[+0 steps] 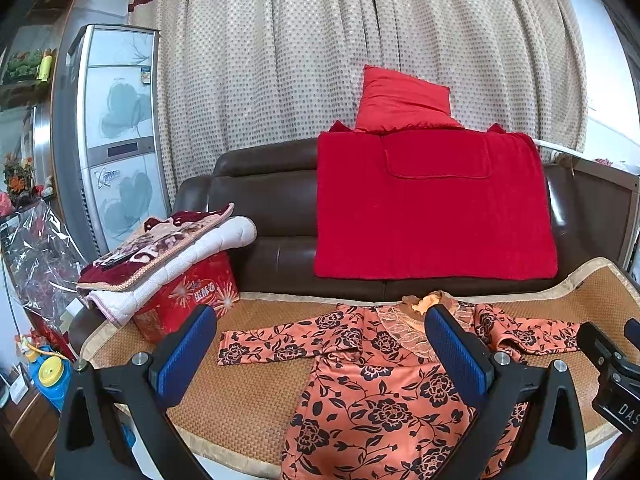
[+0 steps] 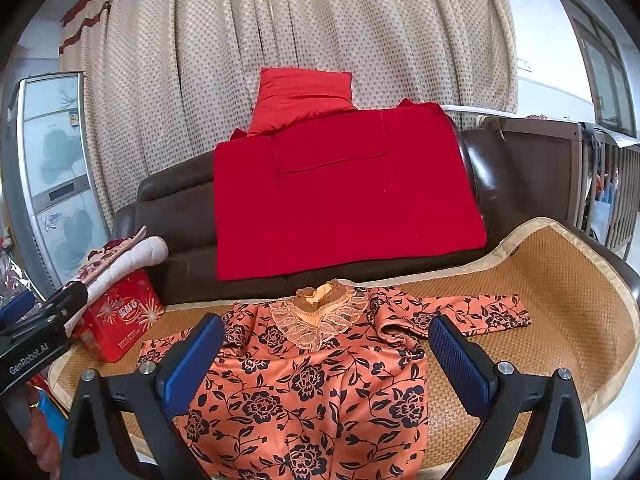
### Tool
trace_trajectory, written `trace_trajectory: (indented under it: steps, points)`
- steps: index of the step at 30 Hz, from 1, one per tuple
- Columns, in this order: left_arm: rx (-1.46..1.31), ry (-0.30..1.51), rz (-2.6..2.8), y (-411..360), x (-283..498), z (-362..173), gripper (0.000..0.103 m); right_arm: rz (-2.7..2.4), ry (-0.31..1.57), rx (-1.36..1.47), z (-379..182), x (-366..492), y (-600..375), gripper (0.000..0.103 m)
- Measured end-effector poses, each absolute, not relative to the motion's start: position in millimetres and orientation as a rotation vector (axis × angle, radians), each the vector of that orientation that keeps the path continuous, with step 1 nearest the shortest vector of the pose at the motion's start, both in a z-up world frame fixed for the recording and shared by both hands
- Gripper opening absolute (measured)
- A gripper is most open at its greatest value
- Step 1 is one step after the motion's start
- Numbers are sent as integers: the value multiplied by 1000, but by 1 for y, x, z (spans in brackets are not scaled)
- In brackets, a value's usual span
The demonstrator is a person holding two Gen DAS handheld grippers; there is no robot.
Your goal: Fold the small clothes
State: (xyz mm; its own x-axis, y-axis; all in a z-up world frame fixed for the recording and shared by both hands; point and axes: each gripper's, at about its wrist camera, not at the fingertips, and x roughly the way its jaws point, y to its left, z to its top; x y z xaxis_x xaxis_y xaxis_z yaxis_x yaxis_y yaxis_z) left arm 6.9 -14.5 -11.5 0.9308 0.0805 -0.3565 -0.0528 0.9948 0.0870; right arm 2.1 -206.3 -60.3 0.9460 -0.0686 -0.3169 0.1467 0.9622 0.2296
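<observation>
An orange long-sleeved top with black flowers (image 1: pixel 372 396) (image 2: pixel 312 392) lies spread flat on a woven mat (image 1: pixel 256 392) (image 2: pixel 552 312) over a sofa seat, lace collar toward the backrest, both sleeves stretched sideways. My left gripper (image 1: pixel 320 360) hovers open above its left half, blue pads wide apart and holding nothing. Above the garment's chest my right gripper (image 2: pixel 326 360) is likewise open and holds nothing. Part of the right gripper's body (image 1: pixel 612 372) shows at the left view's right edge; the left one's body (image 2: pixel 36 340) shows at the right view's left edge.
A red blanket (image 1: pixel 432 208) (image 2: pixel 340 200) and a red pillow (image 1: pixel 400 100) drape the brown sofa back. A red tin (image 1: pixel 188 300) (image 2: pixel 120 324) with folded bedding (image 1: pixel 168 252) on it stands at the mat's left end. A tall white appliance (image 1: pixel 116 128) stands left; a wooden crib (image 2: pixel 600 184) stands right.
</observation>
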Motion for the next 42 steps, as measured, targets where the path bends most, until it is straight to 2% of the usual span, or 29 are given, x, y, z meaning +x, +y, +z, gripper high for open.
trace_trajectory:
  steps: [42]
  points:
    - [98, 370, 73, -25, 14, -15, 103, -143, 359, 294, -69, 20, -217, 103]
